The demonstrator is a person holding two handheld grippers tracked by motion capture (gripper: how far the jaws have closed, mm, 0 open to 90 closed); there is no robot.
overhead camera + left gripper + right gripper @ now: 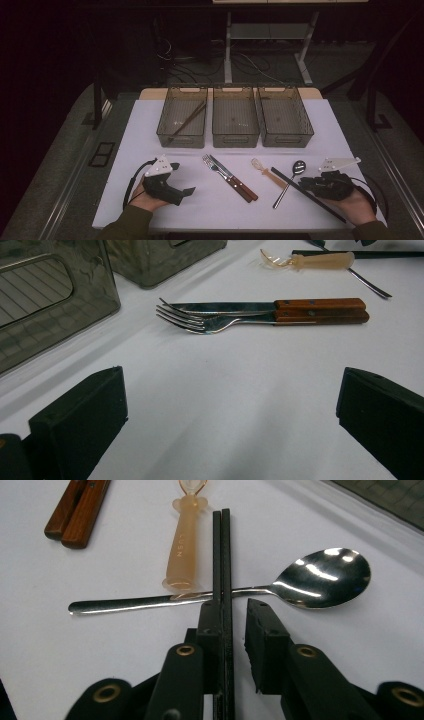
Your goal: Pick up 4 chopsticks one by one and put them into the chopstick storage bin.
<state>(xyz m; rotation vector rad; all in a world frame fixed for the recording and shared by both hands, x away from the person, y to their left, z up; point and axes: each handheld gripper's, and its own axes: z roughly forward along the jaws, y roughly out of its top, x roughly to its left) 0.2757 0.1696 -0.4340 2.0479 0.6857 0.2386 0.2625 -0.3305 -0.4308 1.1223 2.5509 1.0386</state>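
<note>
Black chopsticks (223, 570) lay across spoon (320, 577) handle, 12 o'clock from right tool (235, 615); jaws narrow, not yet pinching. Risk: one stick slipped free, spoon dragged. Left tool (230, 405) gaped wide.

A white rectangular tabletop (150, 150) is seen under dim light. A grey carpeted floor (60, 150) is laid around it. Beyond, white metal desk legs (228, 50) and tangled black cables (250, 62) are seen on the floor. The far room is left dark.
</note>
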